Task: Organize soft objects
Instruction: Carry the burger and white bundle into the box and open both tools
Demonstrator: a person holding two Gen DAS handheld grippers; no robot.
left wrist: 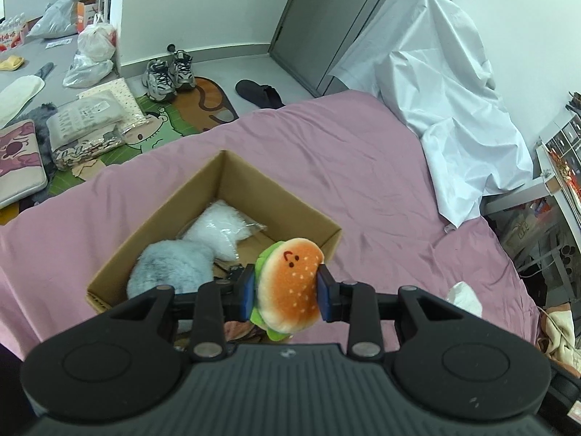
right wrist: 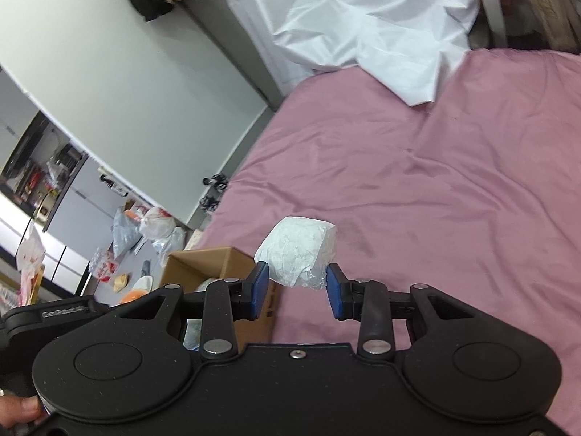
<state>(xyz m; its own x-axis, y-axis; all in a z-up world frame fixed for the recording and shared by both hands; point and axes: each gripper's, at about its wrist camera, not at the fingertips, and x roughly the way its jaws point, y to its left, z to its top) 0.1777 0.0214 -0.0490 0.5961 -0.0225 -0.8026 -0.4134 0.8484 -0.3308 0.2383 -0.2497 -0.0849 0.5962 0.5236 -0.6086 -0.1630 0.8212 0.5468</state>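
Observation:
My left gripper (left wrist: pixel 287 289) is shut on a plush hamburger (left wrist: pixel 288 285) with an orange bun, a small face and green lettuce, held above the near right corner of an open cardboard box (left wrist: pixel 276 196) on the pink bed. In the box lie a grey furry plush (left wrist: pixel 170 267) and a white fluffy item in a clear bag (left wrist: pixel 218 229). My right gripper (right wrist: pixel 297 292) is shut on a white wrapped soft bundle (right wrist: pixel 297 250), held above the bed to the right of the box (right wrist: pixel 203 259).
The pink bedsheet (left wrist: pixel 363 167) covers the bed. A white sheet (left wrist: pixel 446 83) drapes over something at the far end. A white cloth (left wrist: pixel 464 298) lies at the bed's right edge. On the floor to the left are sneakers (left wrist: pixel 169 72), a mat, cushions and bags.

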